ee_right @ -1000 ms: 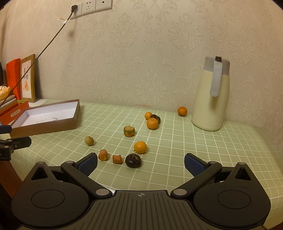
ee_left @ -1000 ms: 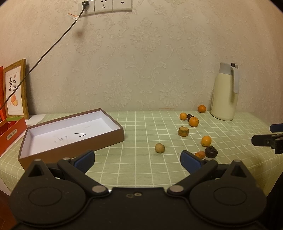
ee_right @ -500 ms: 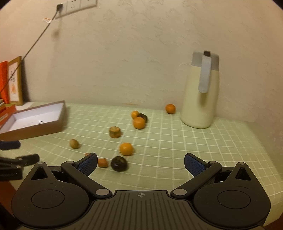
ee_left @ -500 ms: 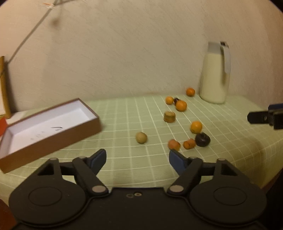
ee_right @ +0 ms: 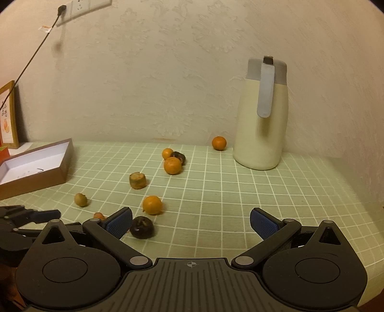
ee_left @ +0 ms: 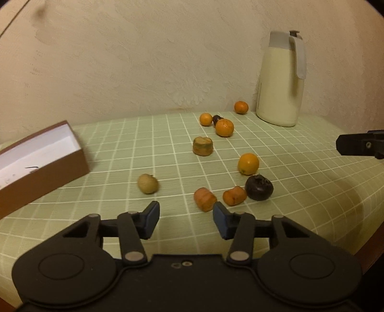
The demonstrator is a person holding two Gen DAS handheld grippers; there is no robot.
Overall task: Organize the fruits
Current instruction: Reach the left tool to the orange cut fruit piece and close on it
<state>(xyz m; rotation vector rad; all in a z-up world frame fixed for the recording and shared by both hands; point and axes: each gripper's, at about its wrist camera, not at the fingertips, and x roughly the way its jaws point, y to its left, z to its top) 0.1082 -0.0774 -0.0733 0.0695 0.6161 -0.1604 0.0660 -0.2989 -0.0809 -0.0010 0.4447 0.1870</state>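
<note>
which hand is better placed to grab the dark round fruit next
Right, probably: the dark round fruit lies just beside the open right hand-held gripper, while the closing, empty left hand-held gripper fronts the orange chunks.

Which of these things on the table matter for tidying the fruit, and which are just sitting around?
For the job: oranges, dark fruit, pale round fruit, orange chunks, cut brown piece, open box.

Lying about: cream jug, picture frame, wall socket and cable.

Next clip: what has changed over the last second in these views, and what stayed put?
The left tongs moved in toward the fruit and are closing, nothing between them. The right tongs edged closer, still open and empty. The fruit on the tablecloth, the box and the jug stayed put.
</note>
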